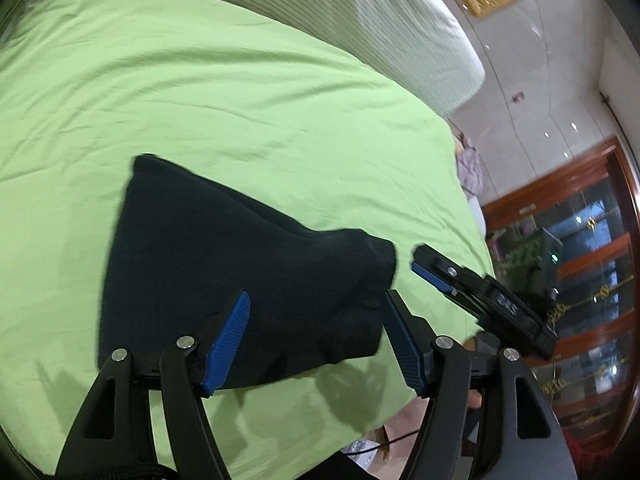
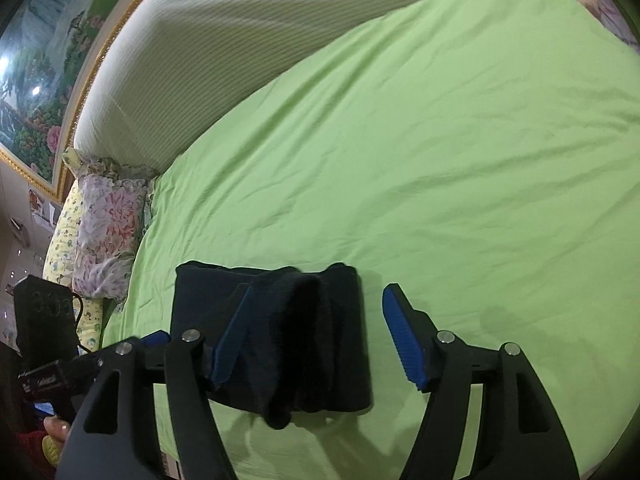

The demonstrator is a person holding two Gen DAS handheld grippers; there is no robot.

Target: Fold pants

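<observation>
On the green sheet (image 2: 440, 160) lie dark pants (image 2: 276, 332), folded compactly.

Right gripper (image 2: 316, 336) above green sheet (image 2: 440, 160), jaws apart, blue pads (image 2: 402, 338) clear of cloth. Folded dark pants (image 2: 280, 340) lie flat on sheet beneath left pad. Floral pillows (image 2: 106, 232) at left, striped headboard (image 2: 224, 52) behind.

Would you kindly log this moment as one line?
pants: folded on bed | left gripper: open | right gripper: open
</observation>
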